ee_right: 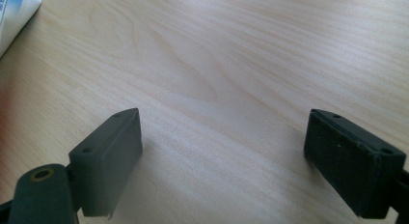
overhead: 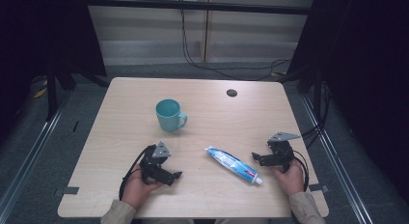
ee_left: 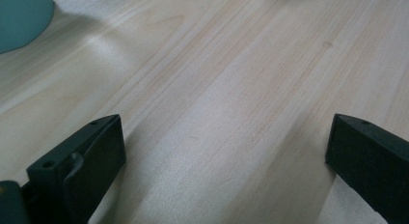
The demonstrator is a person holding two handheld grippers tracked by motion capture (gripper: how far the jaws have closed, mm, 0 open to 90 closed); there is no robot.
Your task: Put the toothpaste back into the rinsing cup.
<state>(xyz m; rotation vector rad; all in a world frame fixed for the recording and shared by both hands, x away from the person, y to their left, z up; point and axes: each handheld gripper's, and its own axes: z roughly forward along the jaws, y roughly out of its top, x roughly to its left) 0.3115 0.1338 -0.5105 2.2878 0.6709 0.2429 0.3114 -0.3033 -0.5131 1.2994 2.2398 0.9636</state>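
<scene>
The counter [overhead: 212,195] is a pale wood-grain top that takes up the middle of the high view, with grey floor, metal rails and dark curtains around it. A small dark round hole [overhead: 232,92] sits in its upper right part.

Left of the frame's centre stands a teal mug [overhead: 168,114], upright, its handle turned to the right. In my left gripper view a curved teal edge [ee_left: 21,19], probably that mug, shows in the upper left corner, with bare wood between it and my jaws.

Lower and right of centre lies a toothpaste tube [overhead: 233,164], white and blue, flat on the counter and running diagonally, its cap end toward the lower right. There is printing on it, but it is too small to read. Its white and blue end [ee_right: 14,16] shows in the upper left corner of my right gripper view.

My left gripper [overhead: 169,175] rests low at the lower left of the counter, held in my left hand [overhead: 140,188]; its jaws stand wide apart over bare wood. My right gripper [overhead: 259,158] sits just beside the tube's cap end, not touching it, held in my right hand [overhead: 291,179]. Its jaws are wide apart too, with nothing between them. Cables hang down the back wall at the top of the high view.
</scene>
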